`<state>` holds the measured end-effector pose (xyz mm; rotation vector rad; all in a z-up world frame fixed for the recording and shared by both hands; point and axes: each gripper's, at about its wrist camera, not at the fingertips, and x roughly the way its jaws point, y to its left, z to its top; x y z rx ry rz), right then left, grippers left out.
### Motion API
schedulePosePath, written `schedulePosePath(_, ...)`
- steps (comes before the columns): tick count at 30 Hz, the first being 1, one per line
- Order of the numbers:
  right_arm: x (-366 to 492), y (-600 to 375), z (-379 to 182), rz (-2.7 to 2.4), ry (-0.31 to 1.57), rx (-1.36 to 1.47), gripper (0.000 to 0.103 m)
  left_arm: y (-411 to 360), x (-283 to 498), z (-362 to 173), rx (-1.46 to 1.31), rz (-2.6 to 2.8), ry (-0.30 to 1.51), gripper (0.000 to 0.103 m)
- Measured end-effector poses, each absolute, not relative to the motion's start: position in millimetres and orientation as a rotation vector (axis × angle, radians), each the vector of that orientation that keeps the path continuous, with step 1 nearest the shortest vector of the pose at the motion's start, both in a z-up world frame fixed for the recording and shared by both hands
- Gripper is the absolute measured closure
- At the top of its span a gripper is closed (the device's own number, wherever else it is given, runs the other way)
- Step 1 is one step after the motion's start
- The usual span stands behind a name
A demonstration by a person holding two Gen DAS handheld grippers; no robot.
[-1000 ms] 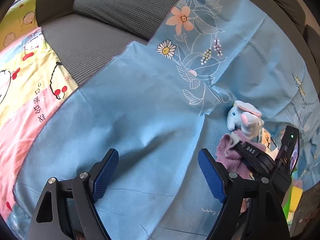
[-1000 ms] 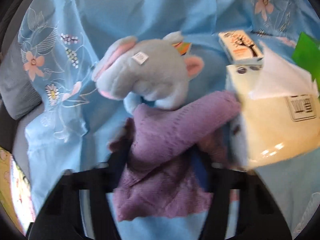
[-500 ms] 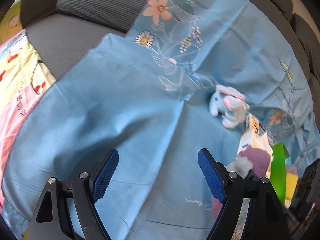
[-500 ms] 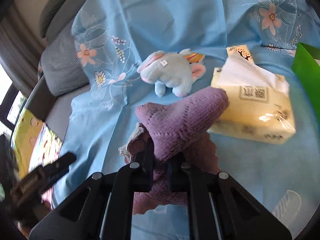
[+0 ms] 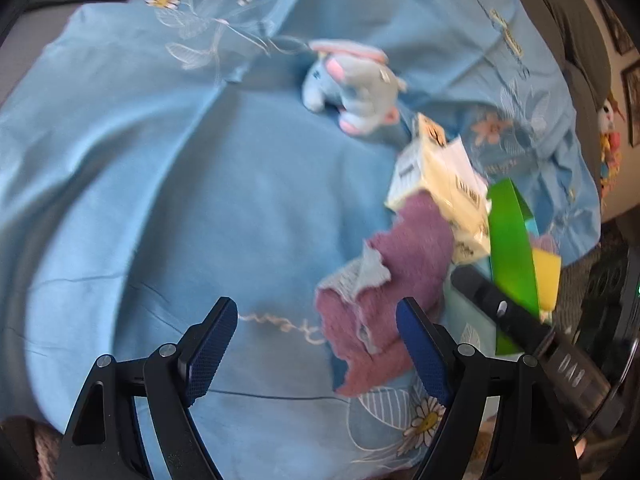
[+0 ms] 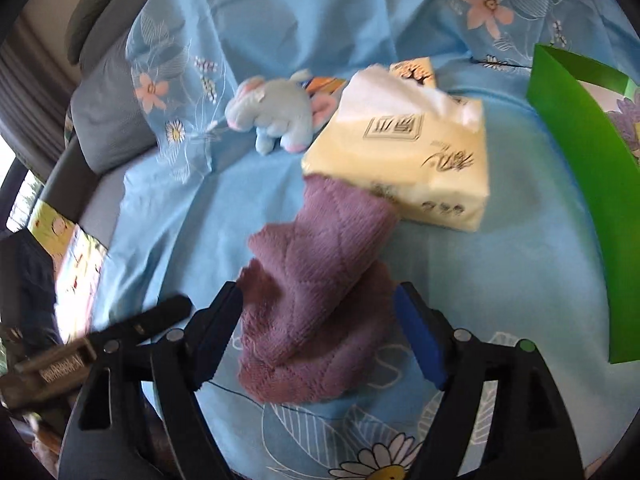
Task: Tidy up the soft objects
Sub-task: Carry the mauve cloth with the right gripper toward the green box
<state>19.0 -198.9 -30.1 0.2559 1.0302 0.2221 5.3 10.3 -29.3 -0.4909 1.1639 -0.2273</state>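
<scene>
Right gripper (image 6: 318,336) jaws opening around the purple knitted cloth (image 6: 316,300), pads seemingly clear of it; left gripper (image 5: 316,354) spread over the blue floral sheet (image 5: 200,184), holding nothing.

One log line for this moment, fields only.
right gripper: opening, purple cloth between fingers | left gripper: open, empty | cloth touches tissue pack | plush elephant on blue sheet

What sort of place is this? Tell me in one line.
Probably a living room: a grey sofa cushion under a blue floral sheet, with a plush elephant and a tissue pack lying on it.
</scene>
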Motion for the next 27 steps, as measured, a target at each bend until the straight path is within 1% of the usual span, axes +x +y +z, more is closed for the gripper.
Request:
schedulePosePath(3, 25.5, -205.4, -31.8, 0.194, 1.030, 0.288, 0.023, -7.4, 4.2, -34.4, -0.460, -0.272, 1.197, 0.021)
schedulePosePath(7, 32.9, -207.4, -45.6, 0.225, 1.085, 0.336, 0.024, -26.6, 5.3, -40.1, -0.391, -0.282, 1.207, 0.021)
schedulePosePath(10, 37.8, -200.8, -59.8, 0.238, 1.135, 0.335, 0.027, -32.2, 6.4, -40.4, -0.376, -0.279, 1.190, 0.021)
schedulePosePath(11, 38.7, -198.2, -63.1, 0.231, 1.142, 0.324, 0.034, -33.1, 6.9, -41.1, -0.385, -0.285, 1.186, 0.021)
schedulePosePath(13, 37.7, -192.2, -61.9, 0.208, 1.112, 0.278, 0.042, -36.1, 8.3, -41.0, -0.372, -0.288, 1.172, 0.022)
schedulePosePath(14, 37.9, -188.1, -62.3, 0.230, 1.115, 0.273, 0.056, -40.0, 9.5, -41.4, -0.364, -0.298, 1.170, 0.026)
schedulePosePath(15, 39.4, -186.8, -64.7, 0.265, 1.126, 0.289, 0.071, -42.3, 9.8, -41.6, -0.356, -0.304, 1.168, 0.039)
schedulePosePath(16, 41.2, -185.1, -69.5, 0.298, 1.149, 0.318, 0.077, -45.7, 10.3, -42.2, -0.338, -0.296, 1.168, 0.047)
schedulePosePath(17, 41.7, -184.9, -72.1, 0.305, 1.156, 0.332, 0.082, -48.1, 10.4, -42.0, -0.319, -0.288, 1.163, 0.050)
schedulePosePath(18, 40.9, -185.5, -72.5, 0.301, 1.147, 0.333, 0.085, -51.0, 10.2, -40.9, -0.293, -0.282, 1.150, 0.059)
schedulePosePath(19, 39.5, -185.6, -71.5, 0.302, 1.140, 0.334, 0.085, -54.0, 10.8, -41.0, -0.284, -0.282, 1.149, 0.063)
schedulePosePath(21, 36.5, -185.1, -68.4, 0.321, 1.133, 0.341, 0.089, -55.6, 10.8, -39.6, -0.293, -0.286, 1.142, 0.064)
schedulePosePath(27, 21.8, -195.9, -39.9, 0.342, 1.050, 0.375, 0.090, -63.2, 3.1, -16.8, -0.308, -0.354, 1.064, 0.065)
